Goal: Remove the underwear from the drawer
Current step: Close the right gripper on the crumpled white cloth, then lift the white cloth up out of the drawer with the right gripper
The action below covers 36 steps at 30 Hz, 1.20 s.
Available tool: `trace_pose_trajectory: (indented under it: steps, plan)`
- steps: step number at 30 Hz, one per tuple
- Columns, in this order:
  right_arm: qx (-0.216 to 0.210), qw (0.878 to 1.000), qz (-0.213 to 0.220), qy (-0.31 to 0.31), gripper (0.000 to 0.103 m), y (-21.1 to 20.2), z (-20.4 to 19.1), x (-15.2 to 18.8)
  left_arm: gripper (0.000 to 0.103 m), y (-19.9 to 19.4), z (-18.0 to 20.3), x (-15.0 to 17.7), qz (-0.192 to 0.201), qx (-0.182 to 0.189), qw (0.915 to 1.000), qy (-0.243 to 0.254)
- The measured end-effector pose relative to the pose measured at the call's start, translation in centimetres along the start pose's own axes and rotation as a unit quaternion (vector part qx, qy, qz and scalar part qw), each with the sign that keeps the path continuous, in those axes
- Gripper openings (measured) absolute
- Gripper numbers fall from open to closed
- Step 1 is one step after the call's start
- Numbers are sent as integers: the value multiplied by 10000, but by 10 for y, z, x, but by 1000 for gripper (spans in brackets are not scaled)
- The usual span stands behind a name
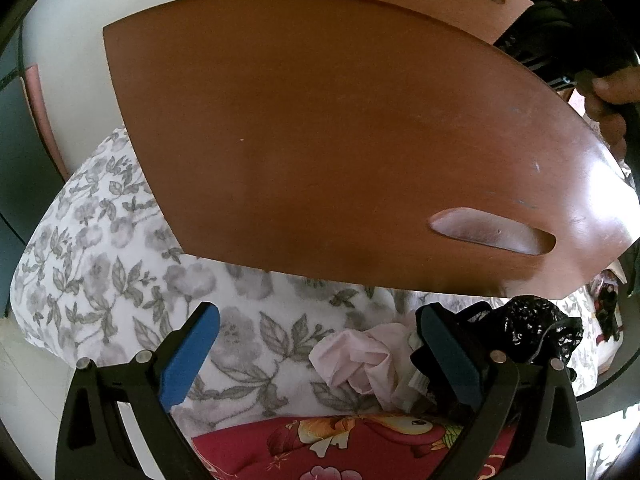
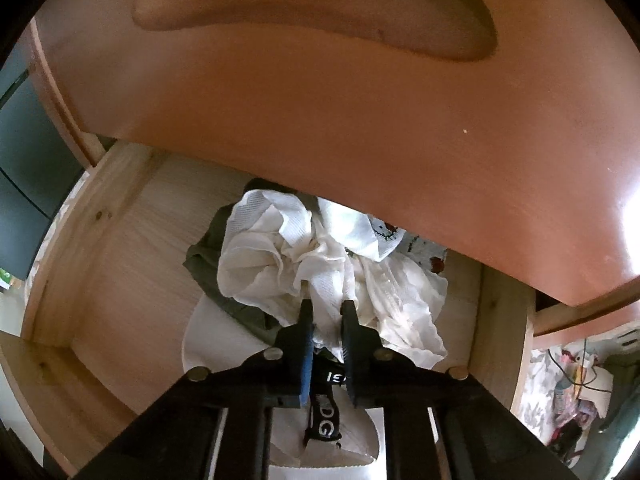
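Observation:
In the right wrist view an open pale-wood drawer (image 2: 76, 240) holds a crumpled heap of white underwear (image 2: 272, 256). My right gripper (image 2: 328, 314) reaches down into it, and its narrow jaws pinch a fold of that white cloth. Under the heap lie an olive-green garment (image 2: 204, 256) and a black waistband with white letters (image 2: 324, 420). In the left wrist view my left gripper (image 1: 318, 316) stands open above a floral bedsheet (image 1: 100, 260). By its right finger lie pink underwear (image 1: 360, 356) and black lace underwear (image 1: 536, 328).
A brown drawer front (image 1: 320, 120) with a recessed handle (image 1: 492, 232) fills the upper left wrist view, and another such front (image 2: 320, 100) overhangs the open drawer. A hand (image 1: 612, 92) shows at the top right. Red patterned cloth (image 1: 340, 444) lies below the left gripper.

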State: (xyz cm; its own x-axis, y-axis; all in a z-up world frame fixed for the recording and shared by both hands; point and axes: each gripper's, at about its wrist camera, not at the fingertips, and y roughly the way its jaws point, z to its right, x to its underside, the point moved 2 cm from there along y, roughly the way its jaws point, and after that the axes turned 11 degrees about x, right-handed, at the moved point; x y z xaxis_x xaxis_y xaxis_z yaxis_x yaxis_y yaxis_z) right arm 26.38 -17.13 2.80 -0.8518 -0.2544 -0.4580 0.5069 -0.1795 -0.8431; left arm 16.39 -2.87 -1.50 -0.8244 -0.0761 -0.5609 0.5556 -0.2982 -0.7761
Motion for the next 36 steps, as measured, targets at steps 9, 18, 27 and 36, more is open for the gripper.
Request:
trace_pose_trajectory:
  steps: [9, 18, 27, 36]
  plan:
    - [-9, 9997, 174, 180, 11, -18, 12, 15, 101, -1, 1, 0, 2, -29, 10000, 6]
    - [-22, 9996, 219, 161, 11, -32, 18, 21, 101, -2, 0, 0, 26, -74, 10000, -10]
    - [12, 9991, 401, 131, 11, -58, 13, 29, 101, -5, 1, -1, 87, -152, 9998, 29]
    - [75, 9982, 563, 200, 11, -88, 18, 40, 101, -8, 2, -1, 148, -221, 9996, 59]
